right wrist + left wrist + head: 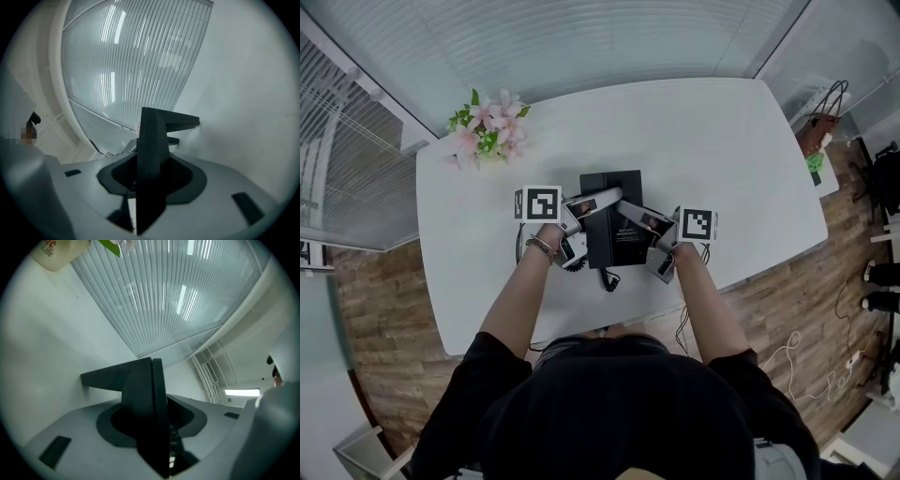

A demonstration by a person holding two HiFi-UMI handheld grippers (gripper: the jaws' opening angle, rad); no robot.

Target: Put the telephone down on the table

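A black desk telephone [614, 211] is near the front middle of the white table [722, 141], held from both sides. My left gripper [589, 225] is shut on its left edge and my right gripper [649, 239] on its right edge. The left gripper view has the telephone's dark edge [145, 394] wedged upright between the grey jaws of that gripper [157, 432]. In the right gripper view the opposite edge [150, 154] is clamped the same way by that gripper [146, 192]. Whether the telephone's base touches the tabletop I cannot tell. Its coiled cord [609, 278] hangs toward the front edge.
A bunch of pink flowers [487, 127] stands at the table's far left corner; its cream pot [56, 254] shows in the left gripper view. Window blinds run behind the table. A bag [817, 131] sits on a stand to the right, with cables on the wooden floor.
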